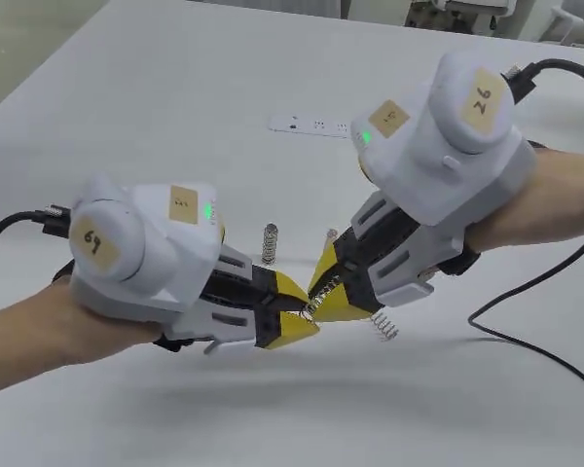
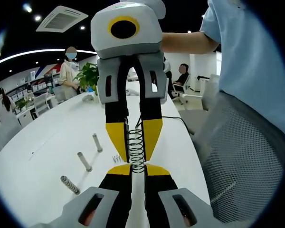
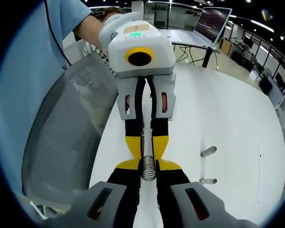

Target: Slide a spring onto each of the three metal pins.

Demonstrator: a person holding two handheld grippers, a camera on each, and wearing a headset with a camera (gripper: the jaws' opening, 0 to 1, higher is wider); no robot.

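White workbench (image 1: 175, 97), power strip (image 1: 310, 125) at far side, open office beyond; left gripper (image 2: 137, 168) and right gripper (image 3: 148, 167) both pinching one spring (image 2: 135, 141).

The left claw (image 1: 307, 314) and right claw (image 1: 321, 291) are black, yellow-tipped; spring (image 1: 312, 305) silver, table (image 1: 175, 78) white.

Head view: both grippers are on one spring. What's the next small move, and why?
Probably open the left gripper, leaving the held spring to the right gripper. Both jaw pairs look shut on it, tip to tip, and it cannot go onto a bare pin while shared. The loaded pin already has its own.
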